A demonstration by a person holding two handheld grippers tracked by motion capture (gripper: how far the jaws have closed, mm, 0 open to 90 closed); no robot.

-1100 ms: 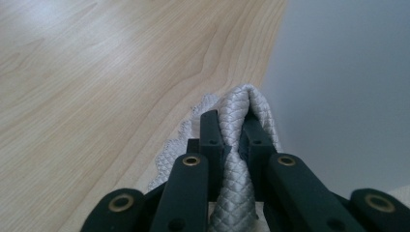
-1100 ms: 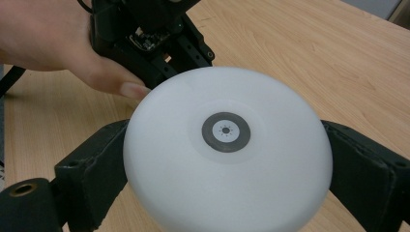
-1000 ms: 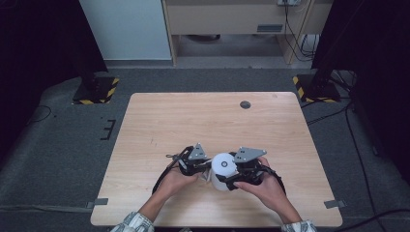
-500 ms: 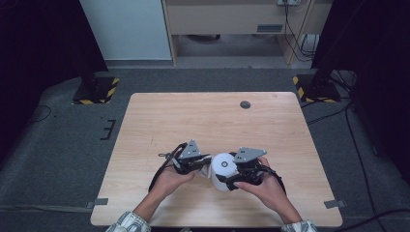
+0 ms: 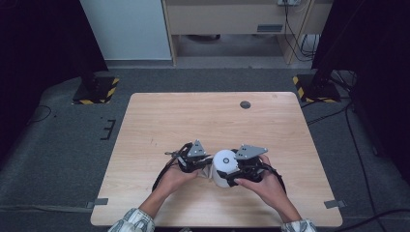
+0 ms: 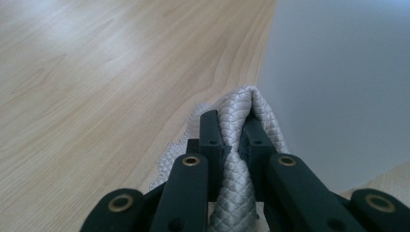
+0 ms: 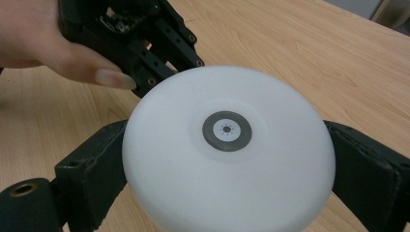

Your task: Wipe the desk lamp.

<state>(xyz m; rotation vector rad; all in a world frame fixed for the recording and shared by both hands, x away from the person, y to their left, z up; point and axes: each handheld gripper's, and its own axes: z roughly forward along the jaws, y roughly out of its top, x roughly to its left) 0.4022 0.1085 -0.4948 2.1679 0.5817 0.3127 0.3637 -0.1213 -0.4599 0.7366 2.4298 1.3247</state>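
While my right tongs (image 7: 227, 193) clamp the white round lamp (image 7: 227, 145) near the counter's (image 5: 203, 116) front edge, my left tongs (image 6: 232, 140) pinch a grey cloth (image 6: 241, 159) beside it; wiping probably comes next.

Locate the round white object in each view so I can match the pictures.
High view: the round white object sits low of centre on the table, between the two grippers.
Left gripper view: the pale surface filling the right side is probably its wall.
Right gripper view: centre, clamped between the right gripper's fingers.
Shared landmark: the grey ring on its top, at from above.
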